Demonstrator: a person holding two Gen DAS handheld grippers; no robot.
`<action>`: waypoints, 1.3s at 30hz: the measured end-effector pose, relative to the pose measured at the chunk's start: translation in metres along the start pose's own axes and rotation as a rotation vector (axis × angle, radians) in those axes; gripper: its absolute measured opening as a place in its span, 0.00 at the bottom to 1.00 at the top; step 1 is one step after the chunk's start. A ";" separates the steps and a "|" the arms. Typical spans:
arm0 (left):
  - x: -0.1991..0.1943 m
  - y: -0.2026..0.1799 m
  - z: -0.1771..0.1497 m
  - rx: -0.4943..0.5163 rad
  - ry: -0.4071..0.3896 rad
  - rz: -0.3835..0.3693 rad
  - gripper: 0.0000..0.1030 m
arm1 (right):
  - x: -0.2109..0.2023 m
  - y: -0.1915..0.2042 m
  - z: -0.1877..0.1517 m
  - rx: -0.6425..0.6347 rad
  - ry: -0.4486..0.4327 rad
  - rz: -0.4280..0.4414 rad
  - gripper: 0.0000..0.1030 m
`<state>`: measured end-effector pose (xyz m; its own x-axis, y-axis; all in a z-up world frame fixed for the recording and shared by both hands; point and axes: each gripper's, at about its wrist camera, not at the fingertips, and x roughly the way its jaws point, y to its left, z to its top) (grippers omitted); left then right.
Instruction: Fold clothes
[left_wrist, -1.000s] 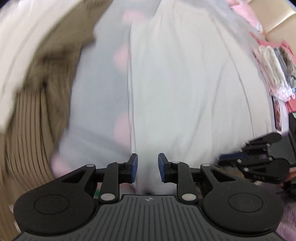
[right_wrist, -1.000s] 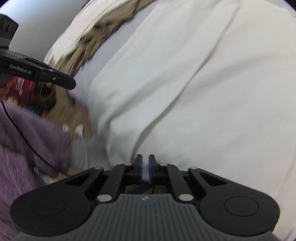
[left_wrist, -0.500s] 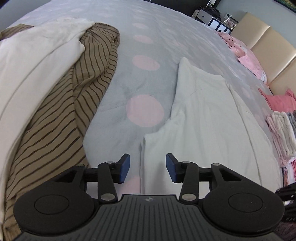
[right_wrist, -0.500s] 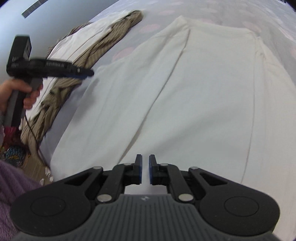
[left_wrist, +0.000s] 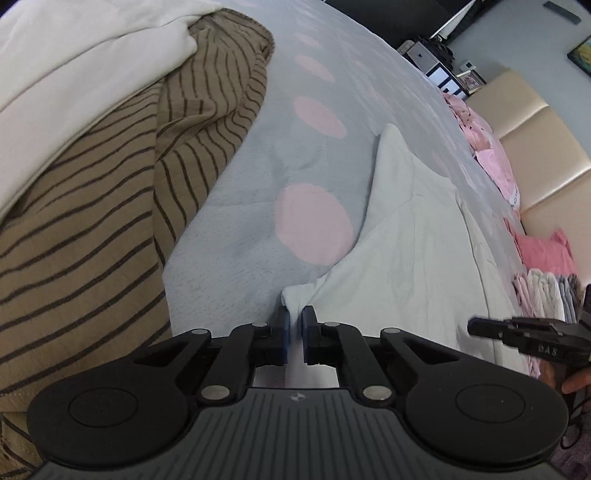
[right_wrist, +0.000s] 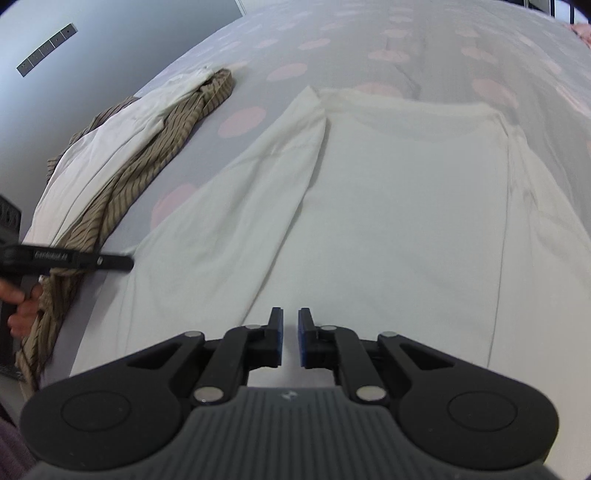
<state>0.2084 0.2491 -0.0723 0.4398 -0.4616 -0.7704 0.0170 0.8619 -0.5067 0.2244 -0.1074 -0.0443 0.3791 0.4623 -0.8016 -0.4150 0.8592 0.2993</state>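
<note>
Near the bed's front edge, the left gripper (left_wrist: 294, 325) is closing its fingers on the near left corner of the white shirt (right_wrist: 388, 206), spread flat for folding; the right gripper (right_wrist: 290, 325) hovers over the hem, fingers nearly closed, holding nothing.

A wide bed fills most of both views, covered by a pale grey bedspread (left_wrist: 258, 177) printed with large pink dots. At its far right edge stands a padded cream headboard (left_wrist: 535, 147) made of 2 visible cushioned panels. Beyond the bed's far corner, past the headboard, a small white shelf unit (left_wrist: 439, 72) holds dark clutter and a framed photo. Above the headboard, a grey wall carries the corner of a framed picture (left_wrist: 581, 55). On the bed's opposite side rises a plain grey-blue wall (right_wrist: 110, 48) bearing a slanted strip of switches (right_wrist: 46, 50). Soft, even light falls across the bed.
</note>
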 end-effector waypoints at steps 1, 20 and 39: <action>0.001 0.002 0.000 -0.007 0.001 -0.004 0.05 | 0.004 0.000 0.008 -0.009 -0.018 -0.003 0.11; 0.008 0.027 -0.001 -0.092 -0.019 -0.117 0.06 | 0.124 -0.017 0.132 -0.028 -0.190 -0.041 0.00; -0.050 -0.004 -0.041 0.027 0.019 0.045 0.22 | 0.011 0.047 0.040 -0.231 -0.112 0.032 0.22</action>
<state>0.1495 0.2602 -0.0476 0.4232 -0.4262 -0.7996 0.0218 0.8870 -0.4613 0.2427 -0.0529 -0.0184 0.4468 0.5212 -0.7271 -0.6015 0.7767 0.1871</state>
